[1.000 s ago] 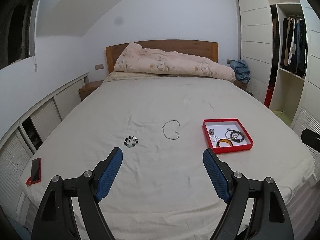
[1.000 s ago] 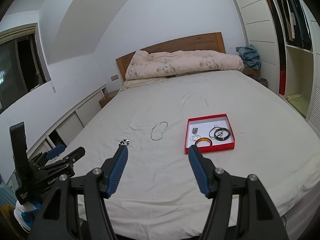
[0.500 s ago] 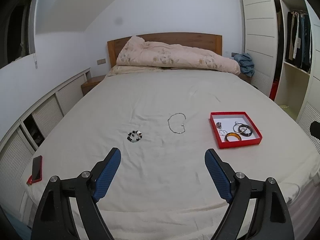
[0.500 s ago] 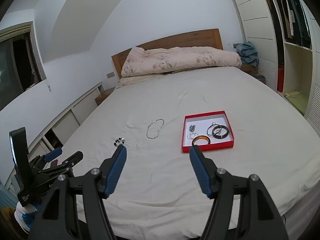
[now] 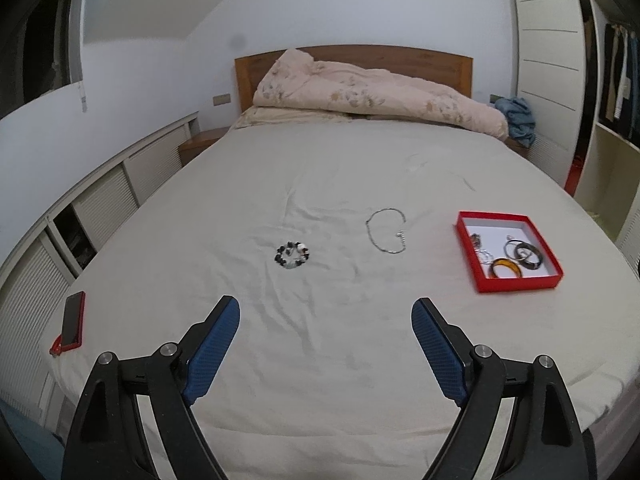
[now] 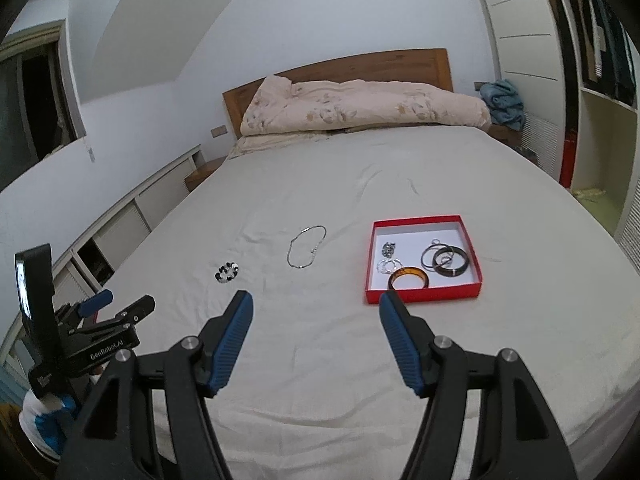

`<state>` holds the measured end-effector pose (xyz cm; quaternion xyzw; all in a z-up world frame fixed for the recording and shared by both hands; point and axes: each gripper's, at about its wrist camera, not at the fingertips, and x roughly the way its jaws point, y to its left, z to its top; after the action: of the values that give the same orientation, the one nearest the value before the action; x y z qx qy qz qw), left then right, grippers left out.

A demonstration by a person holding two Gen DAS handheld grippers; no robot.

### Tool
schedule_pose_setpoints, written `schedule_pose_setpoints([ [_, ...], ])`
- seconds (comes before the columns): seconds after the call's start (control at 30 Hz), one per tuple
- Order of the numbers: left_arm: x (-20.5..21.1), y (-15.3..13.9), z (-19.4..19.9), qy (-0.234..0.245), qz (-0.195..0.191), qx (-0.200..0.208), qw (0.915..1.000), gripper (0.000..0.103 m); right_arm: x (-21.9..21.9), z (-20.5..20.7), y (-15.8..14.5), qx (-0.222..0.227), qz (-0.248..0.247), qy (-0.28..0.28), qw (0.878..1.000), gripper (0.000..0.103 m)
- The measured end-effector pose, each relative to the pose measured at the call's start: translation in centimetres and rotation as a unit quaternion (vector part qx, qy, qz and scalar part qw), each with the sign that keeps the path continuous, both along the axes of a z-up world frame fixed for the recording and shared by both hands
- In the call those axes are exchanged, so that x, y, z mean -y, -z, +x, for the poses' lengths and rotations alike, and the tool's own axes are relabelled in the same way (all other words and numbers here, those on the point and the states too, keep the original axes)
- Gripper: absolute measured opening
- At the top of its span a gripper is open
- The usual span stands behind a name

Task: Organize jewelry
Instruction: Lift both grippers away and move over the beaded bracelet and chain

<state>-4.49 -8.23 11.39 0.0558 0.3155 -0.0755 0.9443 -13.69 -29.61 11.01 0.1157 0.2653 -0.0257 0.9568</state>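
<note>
A red box (image 5: 516, 282) (image 6: 420, 294) lies on the bed, holding an amber bangle (image 6: 409, 276), a dark bangle (image 6: 451, 262) and small silver pieces. A silver chain necklace (image 5: 386, 231) (image 6: 306, 246) lies loose on the sheet left of the box. A black-and-white bead bracelet (image 5: 293, 254) (image 6: 227, 272) lies further left. My left gripper (image 5: 325, 322) is open and empty, above the near part of the bed. My right gripper (image 6: 316, 314) is open and empty, short of the box. The left gripper also shows at the left in the right wrist view (image 6: 118, 308).
A phone in a red case (image 5: 72, 321) lies near the bed's left edge. A folded quilt (image 5: 372, 96) sits by the wooden headboard. Low cabinets run along the left wall; a wardrobe (image 5: 608, 120) stands at the right.
Both grippers have moved forward and a little lower toward the jewelry, which now looks larger. The left view has shifted so the bracelet and necklace sit nearer its centre. Both stay open.
</note>
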Motion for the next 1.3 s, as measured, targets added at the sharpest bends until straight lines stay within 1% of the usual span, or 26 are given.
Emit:
schedule_pose_setpoints([
  [0.17,-1.1,1.1,1.8,-0.015,0.0,-0.012,0.9998,0.087,-0.3,2.0,1.4,-0.008,-0.004,-0.013,1.0,0.065],
  [0.33,-2.3,2.6,3.5,-0.032,-0.005,-0.028,0.9991,0.087,-0.3,4.5,3.0,-0.029,-0.003,-0.026,0.999,0.068],
  [0.53,-4.5,5.1,5.5,-0.052,-0.007,-0.056,0.997,0.087,-0.8,8.1,5.8,-0.057,0.005,-0.048,0.997,0.07],
  [0.7,-5.9,7.0,7.9,-0.07,-0.009,-0.078,0.9944,0.087,-1.3,11.6,8.1,-0.081,0.012,-0.067,0.994,0.071],
  [0.83,-6.0,8.1,10.1,-0.072,-0.008,-0.088,0.9935,0.087,-1.5,14.6,9.3,-0.095,0.014,-0.077,0.992,0.072],
  [0.9,-5.8,8.7,11.4,-0.071,-0.009,-0.09,0.9933,0.087,-1.7,16.0,9.8,-0.099,0.011,-0.08,0.992,0.076],
  [0.97,-5.6,9.3,12.8,-0.07,-0.01,-0.094,0.9931,0.087,-2.1,17.4,10.3,-0.106,0.007,-0.085,0.991,0.077],
  [1.3,-4.7,13.1,20.0,-0.055,-0.022,-0.119,0.9911,0.087,-3.7,25.4,13.8,-0.142,-0.011,-0.103,0.984,0.078],
])
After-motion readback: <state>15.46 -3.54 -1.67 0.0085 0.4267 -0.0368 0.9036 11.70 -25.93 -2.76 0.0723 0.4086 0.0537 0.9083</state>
